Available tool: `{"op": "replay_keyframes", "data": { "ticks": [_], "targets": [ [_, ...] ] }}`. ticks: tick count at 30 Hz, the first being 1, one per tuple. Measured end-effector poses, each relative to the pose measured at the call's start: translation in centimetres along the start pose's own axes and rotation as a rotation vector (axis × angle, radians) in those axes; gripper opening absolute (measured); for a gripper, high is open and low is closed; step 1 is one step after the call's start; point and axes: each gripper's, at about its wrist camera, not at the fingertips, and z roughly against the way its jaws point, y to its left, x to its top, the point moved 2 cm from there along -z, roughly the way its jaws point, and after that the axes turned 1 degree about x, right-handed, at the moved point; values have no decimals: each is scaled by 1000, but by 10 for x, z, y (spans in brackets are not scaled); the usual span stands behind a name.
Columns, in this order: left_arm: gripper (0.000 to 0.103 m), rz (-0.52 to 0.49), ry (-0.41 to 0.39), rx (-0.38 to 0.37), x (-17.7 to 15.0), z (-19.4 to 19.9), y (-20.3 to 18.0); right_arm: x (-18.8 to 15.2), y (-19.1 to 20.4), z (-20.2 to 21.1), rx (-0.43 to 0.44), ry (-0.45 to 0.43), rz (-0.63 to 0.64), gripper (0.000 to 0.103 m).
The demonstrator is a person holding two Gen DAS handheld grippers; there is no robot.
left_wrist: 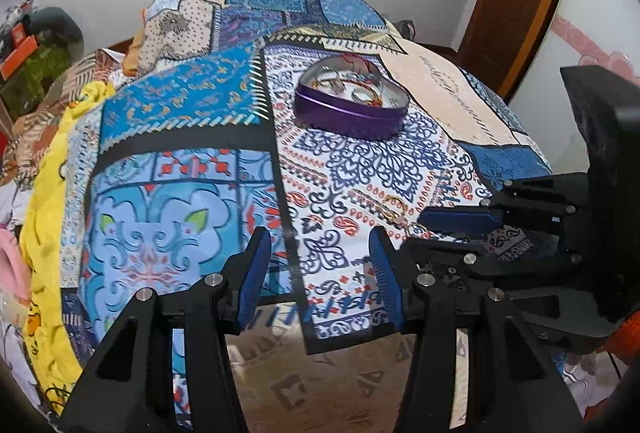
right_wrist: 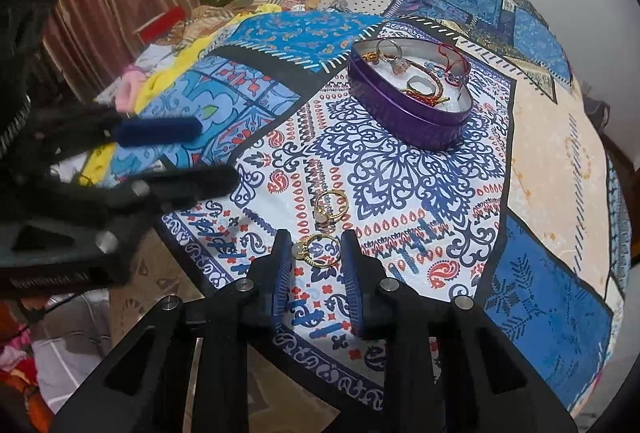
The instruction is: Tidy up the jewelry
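While the right gripper (right_wrist: 312, 253) stood half open over the patterned bedcover (right_wrist: 400, 193), the nearer gold ring (right_wrist: 318, 251) lay ungripped between its fingertips, so the pick-up step seemed in hand. Just beyond lay a second ring (right_wrist: 330, 207), farther ahead the purple heart-shaped tin (right_wrist: 408, 113); closing squarely seemed needed next. The left gripper (left_wrist: 320, 261) hung open, empty.

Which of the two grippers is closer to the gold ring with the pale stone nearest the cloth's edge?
Right. The right gripper straddles the gold ring, fingers open; the left gripper hangs beside it, off to the left.
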Motion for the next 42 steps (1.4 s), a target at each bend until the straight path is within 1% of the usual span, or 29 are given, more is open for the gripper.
{"op": "replay_keyframes", "data": {
  "ticks": [1,3,9,13,15,16,17,18,21,23,27,31,37,42],
  "targets": [
    [50,-1,6,-11,0,-2,-2,0,-1,2,12,-6,-8,8],
    [50,-3,16,-26,1,-4,-5,1,-4,5,10,-21,-22,7],
    [50,-36,41,-56,4,-15,-20,1,-23,14,-63,-57,-40,7],
    [50,-53,70,-84,7,-26,-30,0,-38,22,-75,-74,-69,7],
    [45,-56,70,-91,8,-30,-33,0,-42,25,-80,-86,-80,7],
    [39,-60,75,-99,9,-33,-35,0,-44,27,-79,-90,-84,7],
    [34,-60,79,-106,10,-35,-37,-1,-46,29,-78,-96,-90,7],
    [34,-58,77,-108,11,-37,-37,0,-46,29,-79,-98,-92,7],
    [26,-40,68,-129,14,-42,-40,-1,-47,30,-79,-104,-97,7],
    [16,-38,64,-124,16,-45,-41,-1,-48,30,-77,-107,-100,7],
    [16,-15,57,-143,18,-44,-38,3,-49,33,-72,-119,-104,7],
    [16,-3,34,-131,22,-37,-31,9,-51,40,-79,-147,-105,7],
    [16,27,-25,-106,39,-22,-13,22,-56,48,-71,-203,-140,7],
    [16,43,-98,-89,58,-4,-1,38,-56,54,-75,-243,-134,7]
  ]
}}
